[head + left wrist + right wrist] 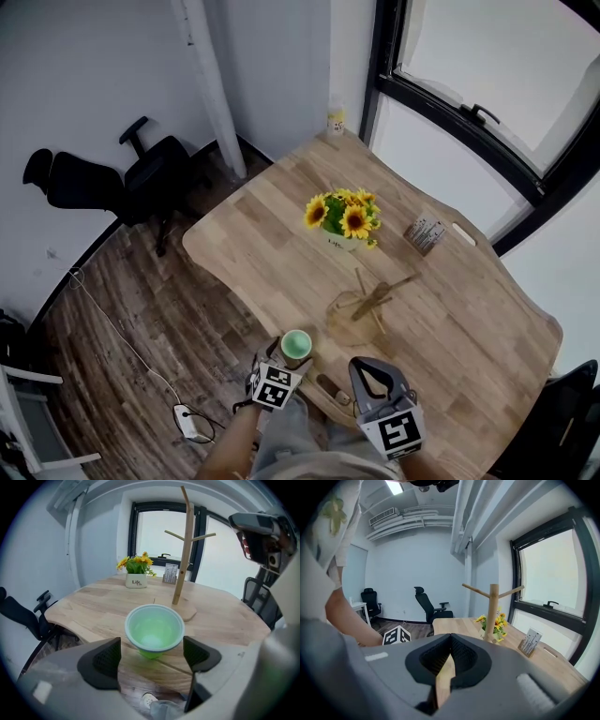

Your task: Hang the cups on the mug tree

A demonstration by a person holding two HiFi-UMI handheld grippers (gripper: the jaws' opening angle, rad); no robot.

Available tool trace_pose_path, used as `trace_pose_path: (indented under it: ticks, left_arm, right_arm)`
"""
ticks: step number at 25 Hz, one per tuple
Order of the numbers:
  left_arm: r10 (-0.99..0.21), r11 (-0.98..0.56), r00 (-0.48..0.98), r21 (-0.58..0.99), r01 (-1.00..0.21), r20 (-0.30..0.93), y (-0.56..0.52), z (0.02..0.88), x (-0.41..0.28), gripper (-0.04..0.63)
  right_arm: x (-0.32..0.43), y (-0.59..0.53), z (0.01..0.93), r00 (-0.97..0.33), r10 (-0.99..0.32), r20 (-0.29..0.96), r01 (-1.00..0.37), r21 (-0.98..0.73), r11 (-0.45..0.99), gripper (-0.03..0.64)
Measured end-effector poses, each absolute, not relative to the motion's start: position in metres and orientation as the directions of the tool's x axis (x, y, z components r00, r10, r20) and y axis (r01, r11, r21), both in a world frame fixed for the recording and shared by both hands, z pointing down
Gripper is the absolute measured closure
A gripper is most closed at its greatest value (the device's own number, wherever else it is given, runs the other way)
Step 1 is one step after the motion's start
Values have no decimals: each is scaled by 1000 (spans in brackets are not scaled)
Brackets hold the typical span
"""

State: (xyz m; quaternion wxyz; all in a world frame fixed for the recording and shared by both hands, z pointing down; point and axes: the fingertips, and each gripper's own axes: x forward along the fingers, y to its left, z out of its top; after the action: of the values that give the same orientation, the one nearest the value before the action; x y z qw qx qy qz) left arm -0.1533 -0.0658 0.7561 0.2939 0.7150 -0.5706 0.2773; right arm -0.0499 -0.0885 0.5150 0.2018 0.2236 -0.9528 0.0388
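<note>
Left gripper gapes open around the green cup; right gripper is closed, empty; mug tree stands at the cup's two o'clock.

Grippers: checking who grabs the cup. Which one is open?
The left gripper: jaws apart, the green cup untouched before them. The right gripper is shut, holding nothing.

A light wooden table is set beside a black-framed window; a black office chair is placed on dark plank flooring by white walls.
</note>
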Motion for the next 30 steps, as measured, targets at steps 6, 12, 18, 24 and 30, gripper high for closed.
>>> trace_pose_path:
  ticks: [6, 12, 18, 24, 30]
  left_arm:
    - [-647, -209, 226, 116, -971, 728, -72, 765, -145, 176]
    - [-641, -199, 202, 94, -975, 741, -75, 767, -151, 255]
    - [-647, -194, 212, 110, -975, 732, -76, 764, -154, 293]
    - [-648, -190, 207, 107, -976, 733, -76, 758, -158, 295]
    - [-650, -198, 186, 72, -978, 737, -74, 746, -170, 295]
  right_arm:
    - [-51, -95, 518, -808, -427, 407, -457, 24, 889, 615]
    - [-51, -99, 518, -796, -433, 423, -466, 27, 884, 615]
    - [-52, -105, 519, -793, -441, 420, -472, 33, 881, 615]
    - [-53, -104, 518, -783, -437, 443, -471, 37, 881, 615]
    - [-53, -103, 516, -790, -444, 422, -472, 42, 881, 615]
